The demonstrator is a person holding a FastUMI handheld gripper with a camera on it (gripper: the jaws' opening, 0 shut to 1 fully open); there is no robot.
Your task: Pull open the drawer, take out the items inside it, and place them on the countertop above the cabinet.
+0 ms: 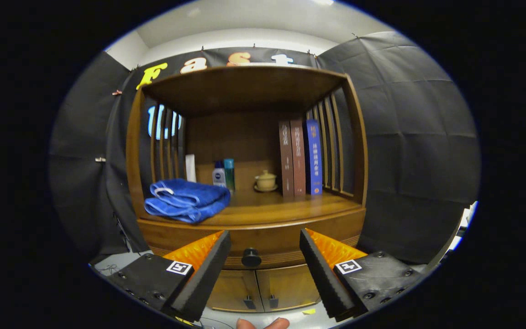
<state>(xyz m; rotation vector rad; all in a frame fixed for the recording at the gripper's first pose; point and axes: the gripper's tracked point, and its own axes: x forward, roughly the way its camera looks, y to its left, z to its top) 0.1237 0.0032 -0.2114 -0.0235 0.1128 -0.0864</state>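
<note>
The gripper [263, 256] was spread wide in the lower middle of the frame, its fingers [203, 274] touching nothing. Between the fingertips and just beyond them sat the dark round knob [251, 257] of the drawer [263, 237], which was closed in the wooden cabinet [359, 151]. On the countertop [286, 208] above it lay a folded blue towel [185, 198] at centre left, with two small bottles [224, 173], a lidded cup [265, 181] and three upright books [299, 157] further back. Two cabinet doors [263, 288] showed below the drawer.
</note>
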